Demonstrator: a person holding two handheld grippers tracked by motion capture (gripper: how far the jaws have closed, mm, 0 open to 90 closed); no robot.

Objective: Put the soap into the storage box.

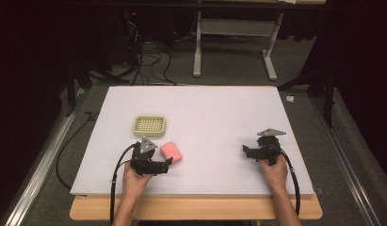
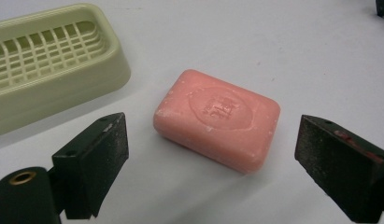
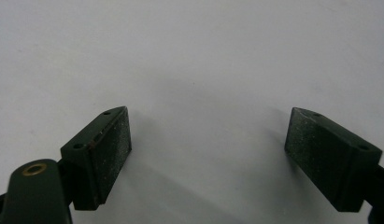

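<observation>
White table (image 1: 205, 108): left gripper (image 2: 210, 154) low, spread, facing pink soap (image 2: 217, 119).

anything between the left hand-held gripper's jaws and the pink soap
Nothing: in the left gripper view only bare white table separates the open left hand-held gripper from the pink soap.

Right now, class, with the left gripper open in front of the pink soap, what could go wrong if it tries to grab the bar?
1. The soap lies skewed between the open jaws of the left gripper, so closing on it may catch corners and twist it rather than grip flat faces.
2. The soap dish sits close beside the bar; a wide approach might knock it.
3. The right gripper is open over bare table, too far off to steady anything.
</observation>
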